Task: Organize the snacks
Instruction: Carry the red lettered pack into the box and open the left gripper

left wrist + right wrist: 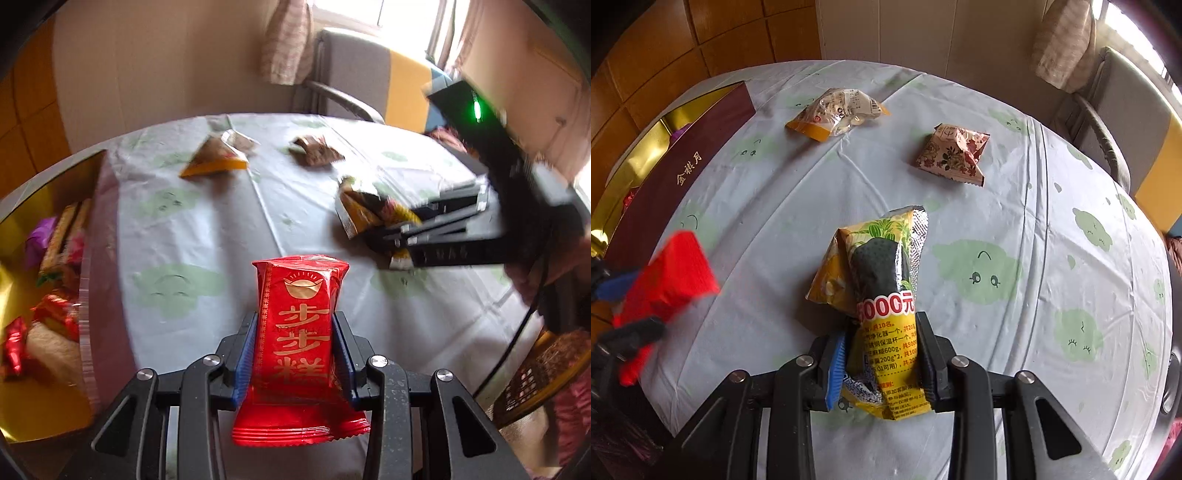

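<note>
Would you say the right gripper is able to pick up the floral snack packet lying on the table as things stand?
Probably not yet. The right gripper is already shut on a yellow snack packet, so its jaws are occupied. The tablecloth between it and the floral packet looks bare, so the path is free once it lets go.

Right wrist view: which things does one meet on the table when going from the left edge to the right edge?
Dark red gift box → red snack packet held in the left gripper → clear packet with orange ends → yellow packet held in the right gripper → floral packet.
</note>
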A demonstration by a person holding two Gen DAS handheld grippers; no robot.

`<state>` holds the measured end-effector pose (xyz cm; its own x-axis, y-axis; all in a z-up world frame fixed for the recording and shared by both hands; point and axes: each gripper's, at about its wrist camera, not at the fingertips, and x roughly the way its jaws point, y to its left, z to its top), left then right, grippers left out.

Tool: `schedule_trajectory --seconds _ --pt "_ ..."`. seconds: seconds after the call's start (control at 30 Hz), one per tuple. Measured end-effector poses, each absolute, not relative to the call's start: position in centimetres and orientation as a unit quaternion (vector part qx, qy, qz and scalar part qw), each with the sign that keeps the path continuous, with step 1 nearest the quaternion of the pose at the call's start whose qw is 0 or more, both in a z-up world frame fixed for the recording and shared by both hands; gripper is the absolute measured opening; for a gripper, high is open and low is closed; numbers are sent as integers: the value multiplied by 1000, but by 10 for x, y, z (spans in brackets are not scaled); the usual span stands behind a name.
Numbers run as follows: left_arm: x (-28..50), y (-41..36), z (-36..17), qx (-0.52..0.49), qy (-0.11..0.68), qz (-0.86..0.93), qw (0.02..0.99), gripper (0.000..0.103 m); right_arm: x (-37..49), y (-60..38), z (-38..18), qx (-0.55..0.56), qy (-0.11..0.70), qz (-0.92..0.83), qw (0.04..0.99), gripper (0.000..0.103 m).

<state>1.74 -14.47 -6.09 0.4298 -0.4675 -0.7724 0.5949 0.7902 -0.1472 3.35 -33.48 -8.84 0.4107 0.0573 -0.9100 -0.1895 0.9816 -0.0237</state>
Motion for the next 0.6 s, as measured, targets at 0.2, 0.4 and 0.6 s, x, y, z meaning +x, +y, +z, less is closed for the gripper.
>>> schedule_trajectory --seconds 0.2,0.4,0.6 --pt "23 -100 -21 24 407 -277 870 39 36 -332 -89 -65 533 73 841 34" --pt "48 -34 -8 -35 416 -181 890 39 33 -331 -88 -69 527 68 844 34" --pt "67 31 -14 -103 432 -94 891 39 31 -332 -87 -63 523 69 847 34"
